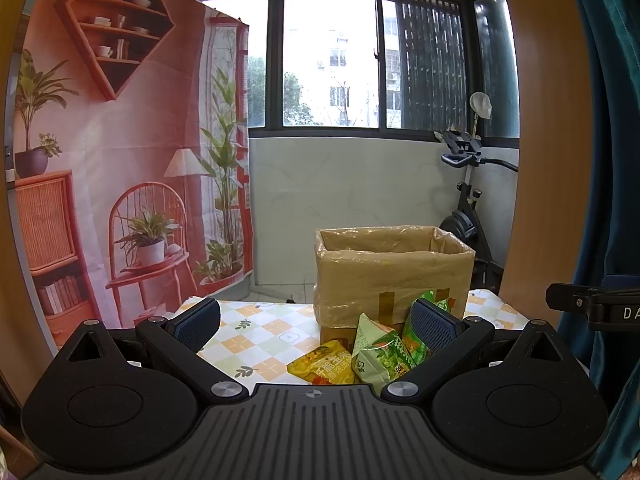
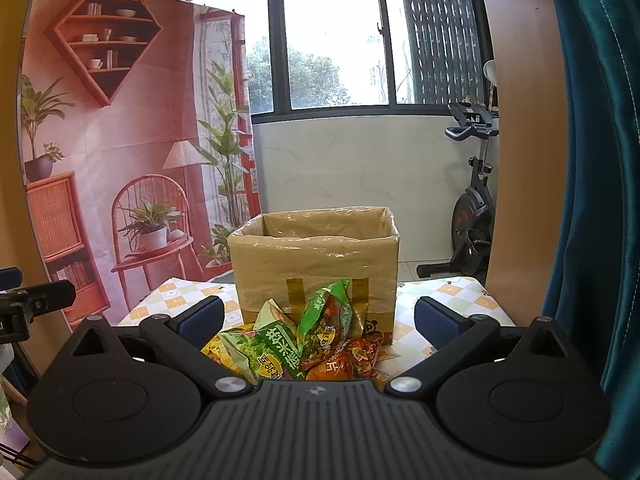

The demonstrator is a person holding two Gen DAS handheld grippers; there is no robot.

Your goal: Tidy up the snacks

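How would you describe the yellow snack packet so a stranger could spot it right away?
Find the cardboard box on the checkered tablecloth; a pile of snack packets lies at its front. The yellow packet lies flat at the pile's left edge, the only yellow one beside green and orange-red bags.

Landmark: window (image 2: pixel 336 40), dark-framed, daylight and trees beyond.

Left of the window — printed backdrop (image 2: pixel 120 152) hung from clips, showing shelves, potted plants, a lamp and a red chair. Below the window, pale marbled wall (image 2: pixel 352 172). Right of the window and lower, black exercise bike (image 2: pixel 472 216) on the tiled floor, handlebars near sill height. Further right — wooden panel (image 2: pixel 520 140), then teal curtain (image 2: pixel 600 160) at the edge. Well below the window, checked tablecloth (image 1: pixel 256 332) with small flower prints.
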